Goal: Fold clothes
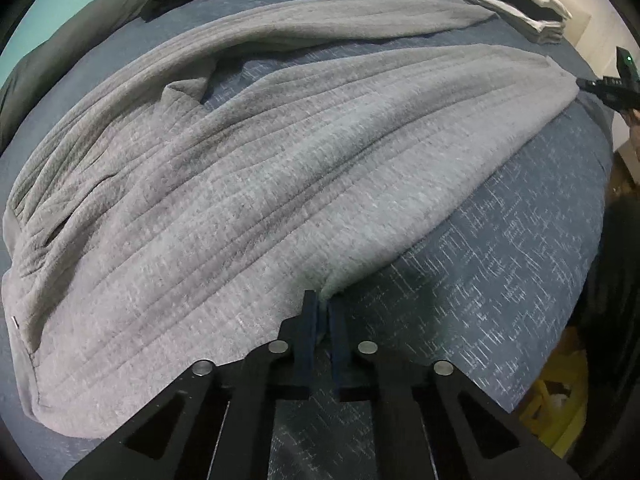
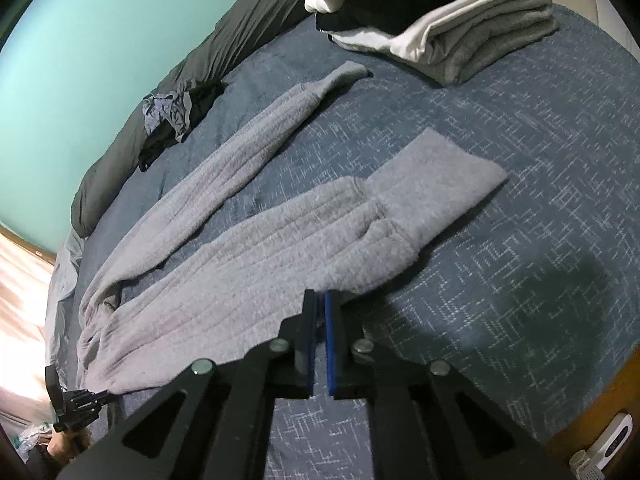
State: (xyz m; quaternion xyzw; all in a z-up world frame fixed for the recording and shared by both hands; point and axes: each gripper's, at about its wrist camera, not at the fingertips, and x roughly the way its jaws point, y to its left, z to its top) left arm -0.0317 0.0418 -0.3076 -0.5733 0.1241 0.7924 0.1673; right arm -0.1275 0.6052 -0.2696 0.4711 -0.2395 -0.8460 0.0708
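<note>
A pair of grey ribbed sweatpants [image 1: 248,184] lies flat on the bed [image 1: 500,248], on its blue patterned blanket, and both claws pinch the near edge of one leg. The left claw [image 1: 323,300] is closed on the edge at the waist end of the sweatpants, and the right claw [image 2: 320,300] is closed on the same edge just beside the cuff [image 2: 436,184]. So each hand is at its own end, and neither is nearer to the middle. The long axis of the sweatpants runs from one claw to the other, along the near side of the bed, with the cuffs pointing toward the stack of folded clothes [image 2: 460,40]. The second leg [image 2: 256,136] lies beyond the held leg, a strip of blanket between them. I judge the coming move is to lift the held leg over onto the second leg, across the long axis.
</note>
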